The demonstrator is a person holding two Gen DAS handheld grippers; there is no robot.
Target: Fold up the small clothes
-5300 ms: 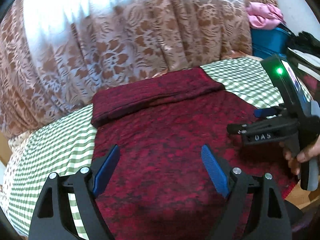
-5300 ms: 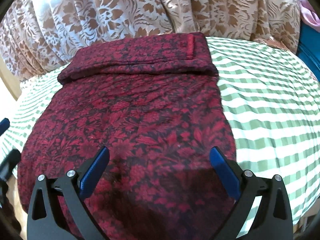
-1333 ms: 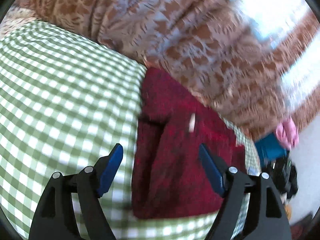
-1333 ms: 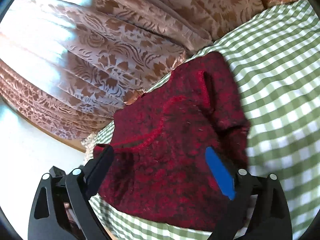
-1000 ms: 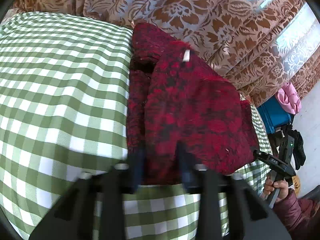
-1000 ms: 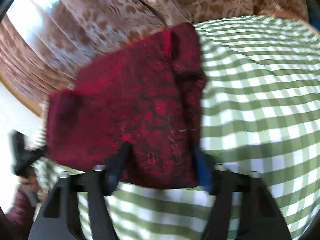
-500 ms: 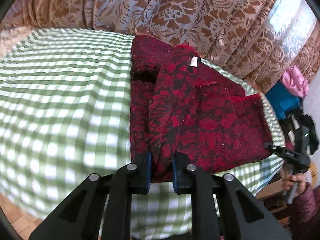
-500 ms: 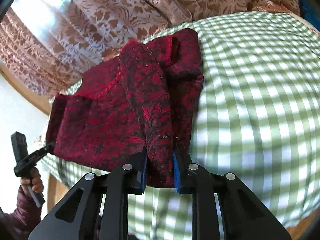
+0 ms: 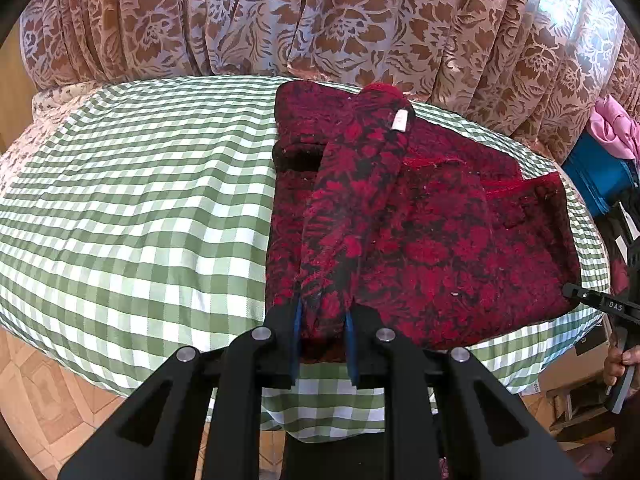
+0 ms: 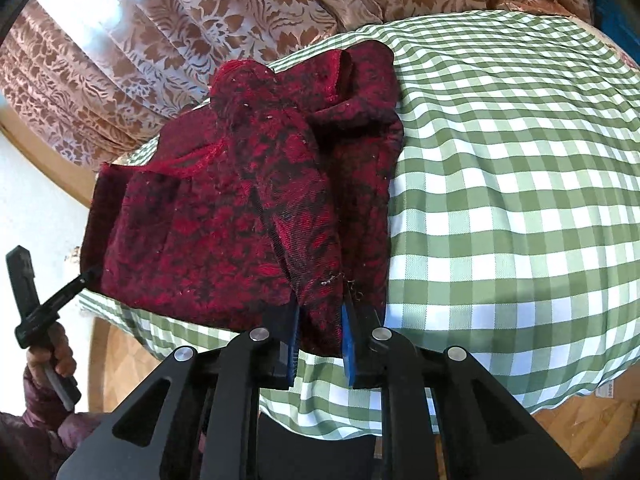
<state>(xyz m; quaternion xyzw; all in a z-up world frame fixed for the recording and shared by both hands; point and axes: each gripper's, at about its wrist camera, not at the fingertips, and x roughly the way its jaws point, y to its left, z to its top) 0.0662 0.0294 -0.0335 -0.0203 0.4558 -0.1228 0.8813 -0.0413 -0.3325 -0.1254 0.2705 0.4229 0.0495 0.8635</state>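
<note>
Left wrist view: both claws, left claw [image 9: 322, 334] and right claw [image 10: 320, 338], pinch the red garment [image 9: 420, 232] over a green-checked desk [image 9: 132, 200] before floral curtains [image 9: 320, 16].

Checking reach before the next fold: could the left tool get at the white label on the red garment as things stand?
Probably not: the left tool is clamped on the red garment's near edge, while the white label lies uncovered at the far end.

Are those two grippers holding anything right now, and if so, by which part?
Yes. Both hold the red garment: the left gripper and the right gripper each pinch a bunched bit of its near edge.
</note>
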